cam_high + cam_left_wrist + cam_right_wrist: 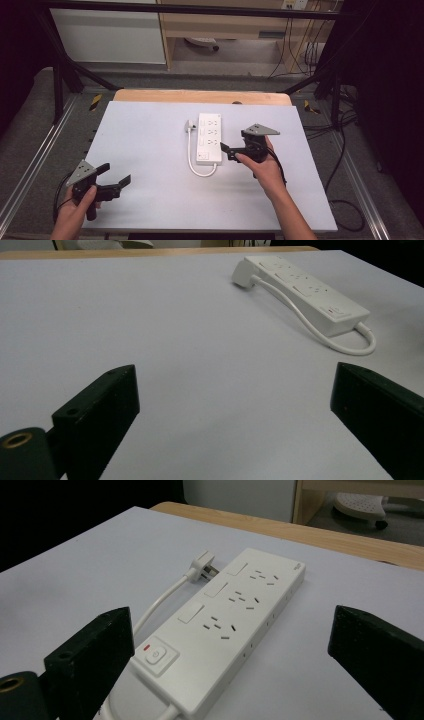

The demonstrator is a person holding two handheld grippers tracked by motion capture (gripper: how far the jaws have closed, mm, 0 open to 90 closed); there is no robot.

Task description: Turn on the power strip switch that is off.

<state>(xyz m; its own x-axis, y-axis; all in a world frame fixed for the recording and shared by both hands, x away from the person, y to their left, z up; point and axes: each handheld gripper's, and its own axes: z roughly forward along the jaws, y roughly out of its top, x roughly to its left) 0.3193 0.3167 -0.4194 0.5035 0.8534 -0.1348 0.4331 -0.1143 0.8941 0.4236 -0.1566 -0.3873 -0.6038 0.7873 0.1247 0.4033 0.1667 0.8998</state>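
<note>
My right tongs (pixel 226 150) gape wide beside the strip (pixel 209 138), mid-frame; left tongs (pixel 116 176) wide, lower left. Closing off-centre could skid it over its cord (pixel 192 161).

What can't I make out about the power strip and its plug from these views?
- Power strip: near end cut off by the bottom edge, right gripper view.
- Plug: prongs too small, high view; turned away in left gripper view.
- Switch: on or off unreadable.
- Cord: its entry into the strip is too small.

White power strip (pixel 235 625) w/ white cable (pixel 192 162), prob. red switch light, on pale-grey table (pixel 150 150); black fingers (pixel 90 655).
</note>
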